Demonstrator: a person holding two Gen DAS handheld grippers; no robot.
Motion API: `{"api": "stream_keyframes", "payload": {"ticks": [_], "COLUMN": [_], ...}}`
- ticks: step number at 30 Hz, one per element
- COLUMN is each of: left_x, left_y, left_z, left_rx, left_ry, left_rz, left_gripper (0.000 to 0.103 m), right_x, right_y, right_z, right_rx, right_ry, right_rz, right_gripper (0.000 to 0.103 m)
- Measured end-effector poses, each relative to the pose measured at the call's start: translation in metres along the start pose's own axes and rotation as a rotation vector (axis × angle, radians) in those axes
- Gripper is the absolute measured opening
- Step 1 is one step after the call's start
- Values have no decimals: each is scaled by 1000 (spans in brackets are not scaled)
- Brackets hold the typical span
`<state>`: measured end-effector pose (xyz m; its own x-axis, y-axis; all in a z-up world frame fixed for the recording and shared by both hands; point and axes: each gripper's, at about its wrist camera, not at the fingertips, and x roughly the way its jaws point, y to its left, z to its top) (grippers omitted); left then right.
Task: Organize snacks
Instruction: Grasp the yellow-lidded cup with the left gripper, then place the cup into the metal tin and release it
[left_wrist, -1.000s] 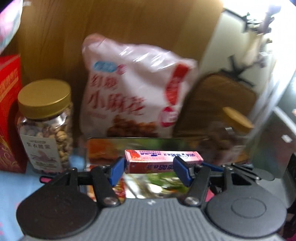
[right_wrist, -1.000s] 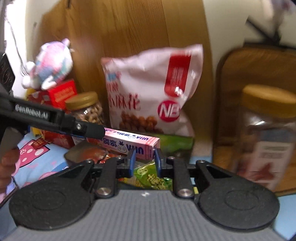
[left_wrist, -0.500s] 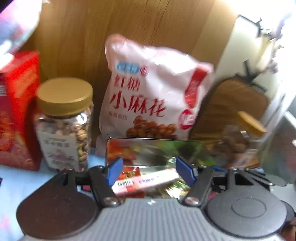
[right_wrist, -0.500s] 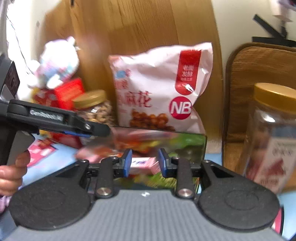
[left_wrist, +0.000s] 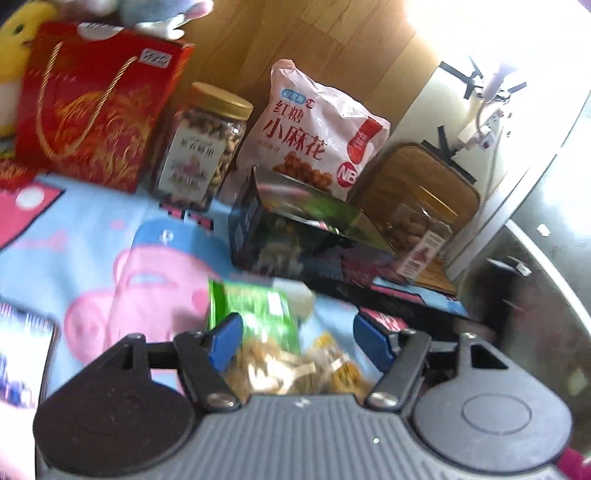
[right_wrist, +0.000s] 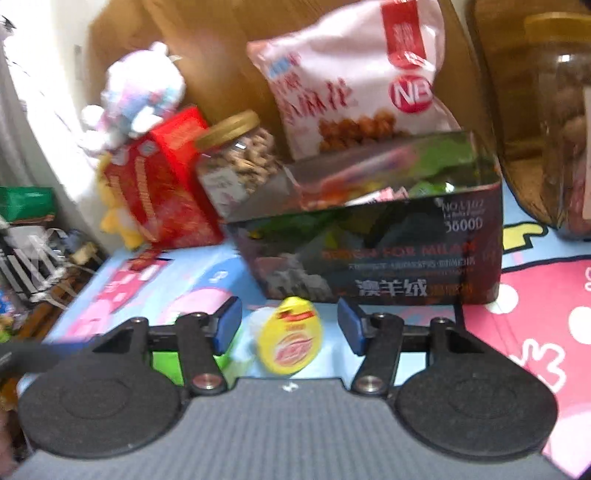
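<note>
A dark printed box (right_wrist: 373, 254) stands open on the cartoon cloth and holds several snacks, including a pink candy pack (right_wrist: 365, 166). It also shows in the left wrist view (left_wrist: 295, 236). My left gripper (left_wrist: 295, 341) is open and empty above a green snack bag (left_wrist: 255, 317) and yellow wrapped sweets (left_wrist: 332, 369). My right gripper (right_wrist: 290, 326) is open and empty, with a small yellow-lidded cup (right_wrist: 290, 338) lying between its fingers on the cloth.
Behind the box stand a pink snack bag (left_wrist: 317, 136), a gold-lidded nut jar (left_wrist: 203, 147), a red gift box (left_wrist: 92, 107) and a second jar (right_wrist: 557, 122). A plush toy (right_wrist: 140, 92) sits on the red box. The cloth's left edge drops to clutter.
Both grippers let go of the pink candy pack, which now lies in the box. Both have pulled back from the box and opened wide, now low over loose snacks in front.
</note>
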<state>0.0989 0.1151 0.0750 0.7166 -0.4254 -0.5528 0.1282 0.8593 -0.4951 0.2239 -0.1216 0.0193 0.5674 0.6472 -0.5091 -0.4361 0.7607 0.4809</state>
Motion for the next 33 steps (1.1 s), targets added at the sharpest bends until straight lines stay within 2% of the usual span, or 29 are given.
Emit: {"api": "stream_keyframes", "payload": {"ticks": [2, 3, 7, 12, 16, 19, 21, 22, 24, 25, 29, 33], "left_x": [-10, -15, -30, -25, -4, 23, 44, 54, 74, 82, 103, 108], "left_y": [1, 1, -4, -22, -45, -70, -90, -98, -114, -120, -134, -132], "left_z": [-10, -14, -24, -22, -23, -29, -36, -40, -48, -52, -66, -76], "left_rx": [0, 3, 49, 83, 124, 158, 190, 204, 221, 218, 220, 210], "left_ry": [5, 6, -6, 7, 60, 129, 179, 199, 245, 270, 337, 379], "left_rz": [-3, 0, 22, -37, -116, -183, -225, -239, -258, -265, -286, -284], "left_gripper": [68, 68, 68, 68, 68, 68, 68, 68, 68, 68, 68, 68], "right_x": [9, 10, -16, -84, -143, -169, -176, -180, -190, -194, -199, -187], "right_y": [-13, -18, -23, -57, -81, -76, -70, -68, -62, -58, -40, -22], "right_z": [-4, -4, -4, -27, -59, -81, -93, -98, -106, -110, -125, -136], "right_rx": [86, 138, 124, 84, 106, 42, 3, -9, -37, -57, -154, -276], "right_ry": [35, 47, 7, -33, -7, 19, 20, 4, -42, -65, -82, -66], "right_rz": [68, 122, 52, -62, 8, 40, 30, 15, -42, -51, -66, -130], "right_gripper": [57, 46, 46, 46, 46, 47, 49, 52, 66, 68, 69, 68]}}
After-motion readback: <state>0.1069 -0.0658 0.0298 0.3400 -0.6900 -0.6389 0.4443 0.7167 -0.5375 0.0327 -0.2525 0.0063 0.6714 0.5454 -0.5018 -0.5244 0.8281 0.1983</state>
